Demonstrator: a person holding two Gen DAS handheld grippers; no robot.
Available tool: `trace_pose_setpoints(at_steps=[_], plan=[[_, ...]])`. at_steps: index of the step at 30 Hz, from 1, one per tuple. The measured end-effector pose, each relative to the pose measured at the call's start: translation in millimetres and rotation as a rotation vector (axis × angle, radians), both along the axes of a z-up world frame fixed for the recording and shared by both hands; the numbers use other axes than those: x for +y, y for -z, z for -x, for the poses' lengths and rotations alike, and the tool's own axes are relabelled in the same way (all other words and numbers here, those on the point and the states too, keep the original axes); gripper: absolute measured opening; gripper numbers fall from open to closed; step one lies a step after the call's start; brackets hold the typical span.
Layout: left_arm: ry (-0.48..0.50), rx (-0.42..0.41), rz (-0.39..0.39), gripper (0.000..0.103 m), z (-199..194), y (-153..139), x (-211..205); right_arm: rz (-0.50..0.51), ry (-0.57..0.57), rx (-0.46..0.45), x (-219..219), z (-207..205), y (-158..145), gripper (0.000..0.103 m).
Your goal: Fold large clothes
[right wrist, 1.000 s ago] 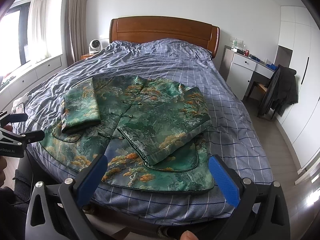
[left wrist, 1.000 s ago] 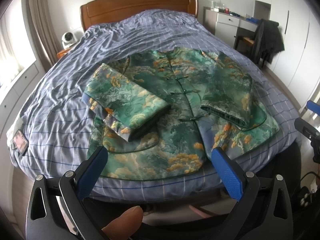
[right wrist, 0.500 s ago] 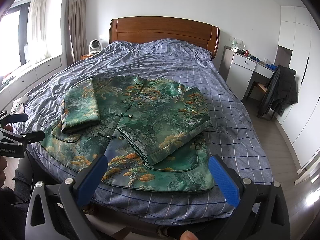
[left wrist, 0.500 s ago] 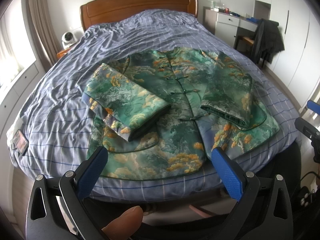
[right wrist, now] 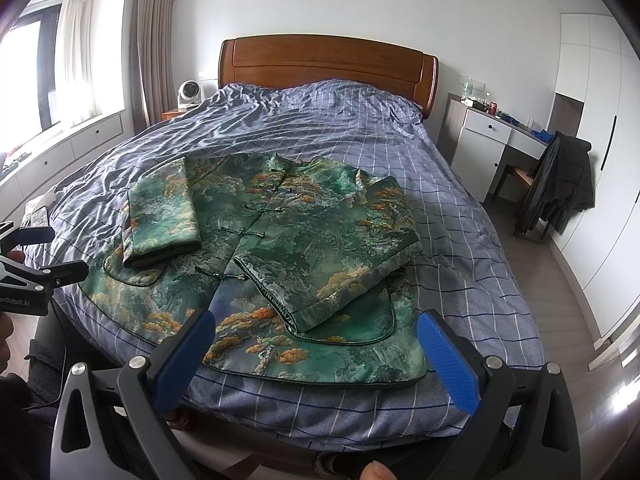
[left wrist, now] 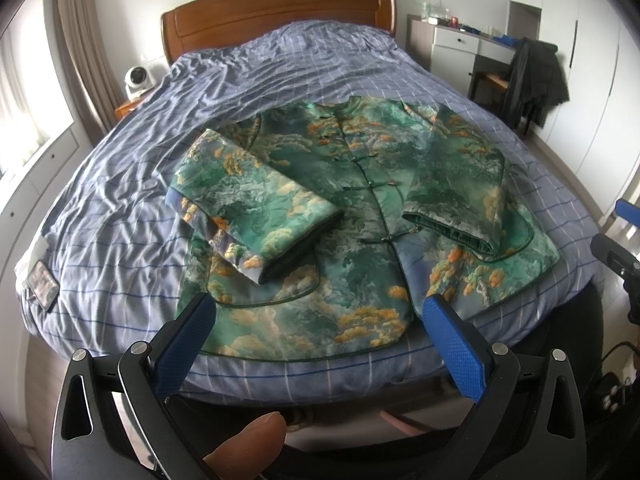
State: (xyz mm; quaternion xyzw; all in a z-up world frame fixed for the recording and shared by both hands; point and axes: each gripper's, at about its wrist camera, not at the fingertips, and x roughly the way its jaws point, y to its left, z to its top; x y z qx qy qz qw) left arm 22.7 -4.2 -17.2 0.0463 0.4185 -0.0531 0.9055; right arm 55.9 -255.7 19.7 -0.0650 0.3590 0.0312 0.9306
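**Two wrist views from the foot of the bed**

Both cameras look from beyond the foot of the bed (left wrist: 304,64) toward its headboard (right wrist: 328,64); the left view sits nearer, angled down, the right higher. Both share the jacket (left wrist: 360,216).

One jacket (left wrist: 360,216) laid on one bed (left wrist: 280,76); two sleeves counted, both folded in. Two grippers seen: left gripper (left wrist: 320,312), right gripper (right wrist: 316,330). One fan (left wrist: 135,79), far left. One desk (right wrist: 496,128), far right.
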Motion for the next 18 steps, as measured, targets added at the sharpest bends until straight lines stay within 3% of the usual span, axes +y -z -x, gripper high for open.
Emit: trace_pose_setpoints(at_steps=[18], plan=[[0.0, 0.001, -0.001, 0.103, 0.2, 1.1, -0.4, 0.001, 0.0, 0.001, -0.1, -0.4, 1.0, 0.103]])
